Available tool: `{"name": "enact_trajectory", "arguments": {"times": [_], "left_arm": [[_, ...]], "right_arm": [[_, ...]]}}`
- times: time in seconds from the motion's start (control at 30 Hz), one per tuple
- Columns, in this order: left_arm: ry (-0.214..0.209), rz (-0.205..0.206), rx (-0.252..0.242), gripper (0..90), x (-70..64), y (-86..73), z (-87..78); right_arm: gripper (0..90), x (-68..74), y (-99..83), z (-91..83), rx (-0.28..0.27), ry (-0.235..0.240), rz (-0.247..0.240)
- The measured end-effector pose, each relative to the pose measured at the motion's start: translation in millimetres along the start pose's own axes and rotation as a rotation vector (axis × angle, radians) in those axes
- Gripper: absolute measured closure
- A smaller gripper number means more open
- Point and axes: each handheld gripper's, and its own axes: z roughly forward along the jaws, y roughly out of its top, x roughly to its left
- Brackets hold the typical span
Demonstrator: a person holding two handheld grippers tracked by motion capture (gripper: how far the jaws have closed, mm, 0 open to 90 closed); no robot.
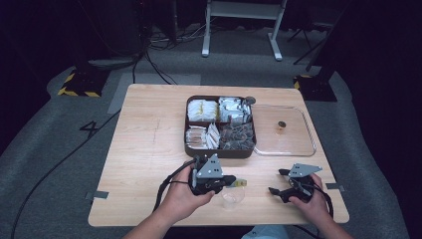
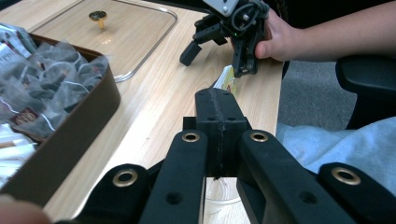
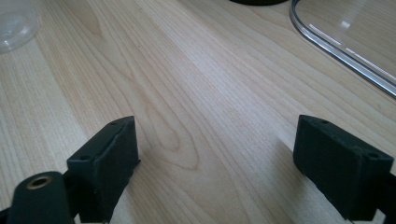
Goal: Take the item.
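I am holding my left gripper (image 1: pixel 234 181), jaws clamped on a tea bag (image 2: pixel 226 80), above the cup (image 1: pixel 232 197), lowering gently (right gripper (image 1: pixel 277 190) jaws apart).

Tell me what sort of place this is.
Probably a lab or recording studio, not a home: a lone wooden table on grey carpet, cables across the floor, yellow-black hazard-taped stand bases, and dark surroundings.

**A lit table in a dark room**

You sit at six o'clock of a pale wooden table (image 1: pixel 149 149) on grey carpet (image 1: pixel 59 149). At twelve o'clock stands a white metal frame (image 1: pixel 241 25). Yellow-and-black striped bases (image 1: pixel 79 82) sit at ten and two o'clock. Black cables (image 1: pixel 54 167) trail across the floor at nine o'clock. The surrounding walls are in darkness.
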Motion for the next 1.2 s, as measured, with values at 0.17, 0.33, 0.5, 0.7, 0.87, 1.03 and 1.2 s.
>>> {"name": "enact_trajectory", "arguments": {"times": [0.17,0.33,0.5,0.7,0.87,1.03,1.2], "left_arm": [[-0.013,0.010,-0.017,90.0,-4.2,-10.1,7.9],[-0.020,0.013,-0.026,90.0,-6.7,-15.5,15.2],[-0.031,0.004,-0.029,90.0,-6.4,-20.4,20.7],[-0.069,-0.033,-0.005,59.3,-7.8,-23.8,25.3],[-0.034,-0.019,-0.019,48.9,-6.4,-25.0,25.1],[-0.006,-0.028,-0.031,42.5,-3.6,-23.8,22.7],[0.039,-0.033,-0.023,39.3,0.4,-20.7,14.9]], "right_arm": [[14.2,0.0,0.0,0.0,0.000,0.000,0.000],[14.2,0.0,0.0,0.0,0.000,-0.001,0.000],[14.2,-0.1,0.0,0.0,0.000,-0.001,-0.001],[14.2,-0.1,0.0,0.0,0.000,-0.001,-0.001],[14.2,-0.1,0.0,0.0,0.000,-0.001,-0.001],[14.2,-0.1,0.0,0.0,0.000,-0.001,-0.001],[14.2,-0.4,0.6,0.4,0.002,-0.002,0.000]]}}
